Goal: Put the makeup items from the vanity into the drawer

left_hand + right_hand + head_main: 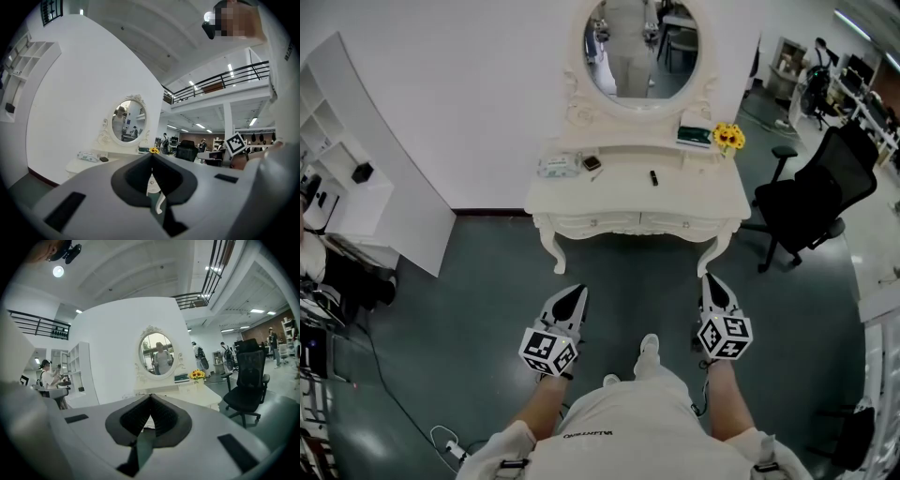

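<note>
The white vanity (712,192) with an oval mirror (642,47) stands ahead of me against the wall. On its top lie a pale wipes packet (558,167), a small dark compact (592,162) and a small dark stick (653,176). A green-edged box (695,136) and sunflowers (728,137) sit at its right. Two drawers (595,223) in the front are closed. My left gripper (577,291) and right gripper (710,278) hang over the floor short of the vanity, both shut and holding nothing. The left gripper view shows the shut left gripper (152,157), and the right gripper view the shut right gripper (150,396).
A black office chair (811,202) stands right of the vanity. A white shelf unit (356,187) leans along the left wall, with cables (441,436) on the floor nearby. Desks and people fill the room's far right.
</note>
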